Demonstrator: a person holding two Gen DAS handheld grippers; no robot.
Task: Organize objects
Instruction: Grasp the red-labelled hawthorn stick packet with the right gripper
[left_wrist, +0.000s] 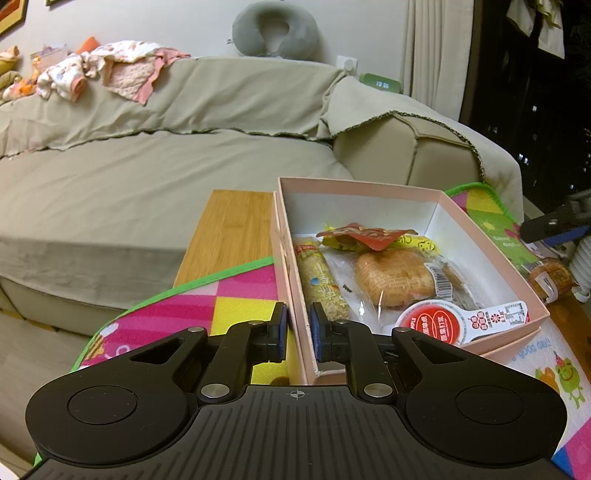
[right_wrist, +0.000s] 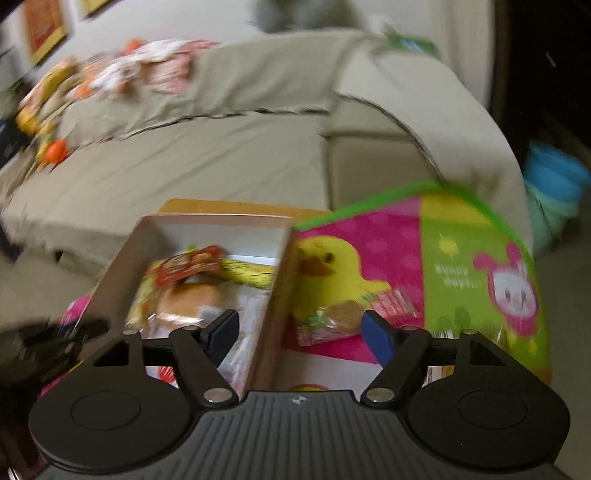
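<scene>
A pink cardboard box (left_wrist: 369, 184) stands on a colourful play mat (left_wrist: 229, 310). Inside lie a wrapped bun (left_wrist: 395, 277), a long rice bar (left_wrist: 321, 284), a red packet (left_wrist: 365, 234) and a red-lidded cup (left_wrist: 437, 325). My left gripper (left_wrist: 298, 328) is shut on the box's near left wall, one pad on each side. In the blurred right wrist view, my right gripper (right_wrist: 299, 332) stands wide open above the box's right wall (right_wrist: 275, 295), gripping nothing. A clear snack packet (right_wrist: 343, 317) lies on the mat (right_wrist: 461, 258) just ahead of its right finger.
Another wrapped bun (left_wrist: 550, 277) lies on the mat right of the box. A wooden tabletop (left_wrist: 229, 229) shows beyond the mat. A beige covered sofa (left_wrist: 147, 177) with clothes on its back fills the far side. A blue bag (right_wrist: 554, 177) sits at the right.
</scene>
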